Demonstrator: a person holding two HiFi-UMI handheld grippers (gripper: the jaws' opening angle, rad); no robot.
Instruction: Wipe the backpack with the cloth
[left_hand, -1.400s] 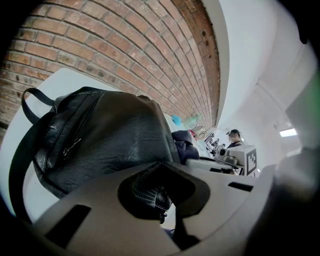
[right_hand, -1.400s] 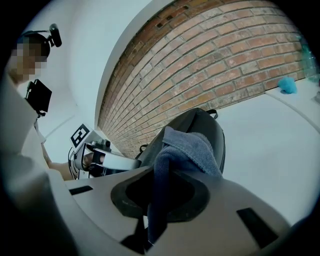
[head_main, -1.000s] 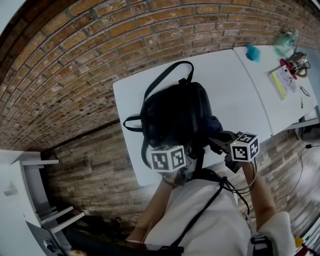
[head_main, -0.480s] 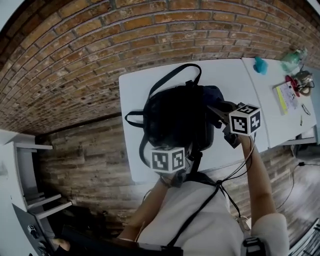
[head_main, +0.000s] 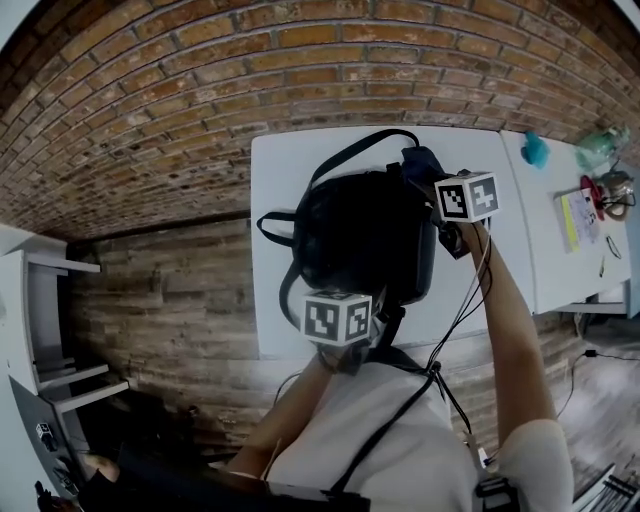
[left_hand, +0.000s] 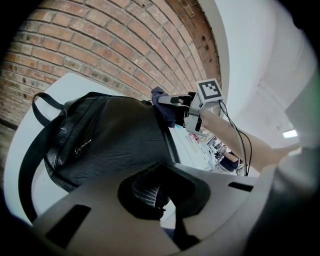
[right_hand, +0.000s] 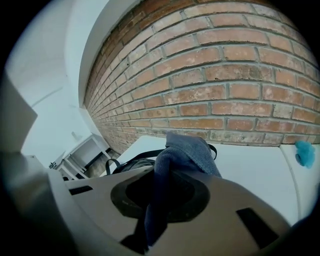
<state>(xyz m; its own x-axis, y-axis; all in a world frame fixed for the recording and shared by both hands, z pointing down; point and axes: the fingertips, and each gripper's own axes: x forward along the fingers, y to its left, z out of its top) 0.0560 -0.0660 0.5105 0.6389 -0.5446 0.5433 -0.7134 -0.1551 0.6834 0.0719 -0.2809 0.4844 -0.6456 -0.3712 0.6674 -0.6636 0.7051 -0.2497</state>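
Cloth (right_hand: 187, 147) sits clamped in right hand-held gripper (right_hand: 157, 197) at backpack's (head_main: 365, 235) 1 o'clock; left hand-held gripper's (left_hand: 150, 192) own view alone shows it pinching backpack mesh.

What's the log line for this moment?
left claw: shut on backpack | right claw: shut on cloth | cloth: at backpack's far edge

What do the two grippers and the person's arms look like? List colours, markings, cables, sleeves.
The left gripper and right gripper have broad pale grey jaws around a dark round recess. Each carries a white cube with black square markers: left cube, right cube. Thin black cables run along the right arm. The person wears a white short-sleeved top.
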